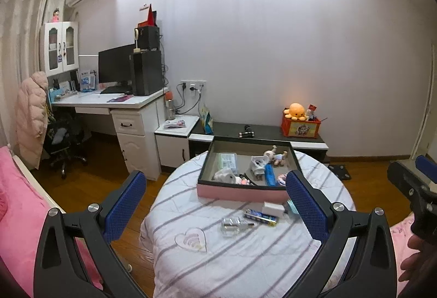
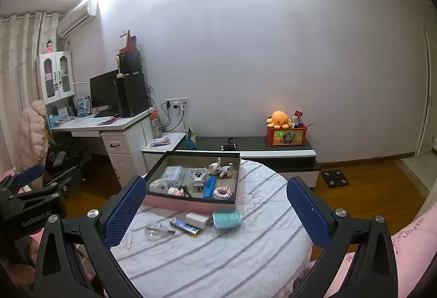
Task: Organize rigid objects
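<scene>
Both hand-held grippers are seen held above the near edge of a round table [image 2: 245, 257] covered in striped cloth. The left hand-held gripper [image 1: 215, 205] is spread wide, with nothing between its blue pads and nothing touched. The right hand-held gripper [image 2: 215, 210] is likewise spread fully, empty and clear of every item.

A shallow box [image 2: 191, 205] with a pink outer wall and dark rim is found on the far half of the table. Small items are lying loose inside it, among them a toy figure [image 2: 220, 168] and a blue bar [image 2: 209, 187] whose long axis runs from the near wall toward the far wall.

Four items are noted on the cloth just in front of the box. A clear glass piece [image 2: 155, 230] is lying on its side, at the left. A battery pack [image 2: 184, 226] is lying flat beside it, its long axis slanted from upper left to lower right. A white charger [image 2: 196, 220] is touching the pack's far side. A teal oval item [image 2: 228, 218] is lying at the right, long axis roughly parallel to the box's near wall.
</scene>
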The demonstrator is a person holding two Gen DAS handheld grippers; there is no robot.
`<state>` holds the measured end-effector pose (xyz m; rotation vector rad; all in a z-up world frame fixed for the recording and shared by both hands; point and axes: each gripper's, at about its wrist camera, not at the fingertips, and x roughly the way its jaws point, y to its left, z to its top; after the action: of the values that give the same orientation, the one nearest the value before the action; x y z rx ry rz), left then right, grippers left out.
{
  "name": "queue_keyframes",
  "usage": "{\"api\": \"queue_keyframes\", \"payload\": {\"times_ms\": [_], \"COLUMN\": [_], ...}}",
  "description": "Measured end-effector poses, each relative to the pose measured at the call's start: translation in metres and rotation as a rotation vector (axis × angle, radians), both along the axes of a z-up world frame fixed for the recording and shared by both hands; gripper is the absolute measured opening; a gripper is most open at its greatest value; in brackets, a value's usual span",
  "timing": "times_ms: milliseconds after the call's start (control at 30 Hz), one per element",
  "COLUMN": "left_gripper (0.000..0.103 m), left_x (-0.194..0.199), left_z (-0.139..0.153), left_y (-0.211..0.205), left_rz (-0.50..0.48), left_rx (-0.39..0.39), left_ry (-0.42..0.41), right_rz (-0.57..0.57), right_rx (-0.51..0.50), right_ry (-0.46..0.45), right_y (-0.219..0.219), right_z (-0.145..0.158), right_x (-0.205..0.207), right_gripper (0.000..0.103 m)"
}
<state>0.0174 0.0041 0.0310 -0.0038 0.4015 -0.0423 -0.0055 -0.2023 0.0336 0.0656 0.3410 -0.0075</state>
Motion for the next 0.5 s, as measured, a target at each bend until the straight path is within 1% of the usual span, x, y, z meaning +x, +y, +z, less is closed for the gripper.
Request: {"api": "queue_keyframes", "payload": {"times_ms": [100,233,500], "left_gripper": [0.103,0.103,0.103], "left_x": [-0.017,-0.03,-0.04], "left_z": [-0.003,-0.006,-0.005], "left_y": [0.0,0.002,0.005], "left_rz": [0.009,0.006,0.01], "left_rx": [0.005,-0.004,-0.003], "left_ry": [-0.001,0.016,0.011], "right_rz": [0.003,0.005,0.007], "right_rx": [-0.014,-0.019,-0.012], "right_ry": [-0.002,-0.003,-0.016], "right_y": [0.005,0.007,0.007], "right_z": [-0.002,-0.004,-0.002], "right_x": [-0.014,-0.024,-0.033], "right_gripper": [0.103,0.103,0.103]}}
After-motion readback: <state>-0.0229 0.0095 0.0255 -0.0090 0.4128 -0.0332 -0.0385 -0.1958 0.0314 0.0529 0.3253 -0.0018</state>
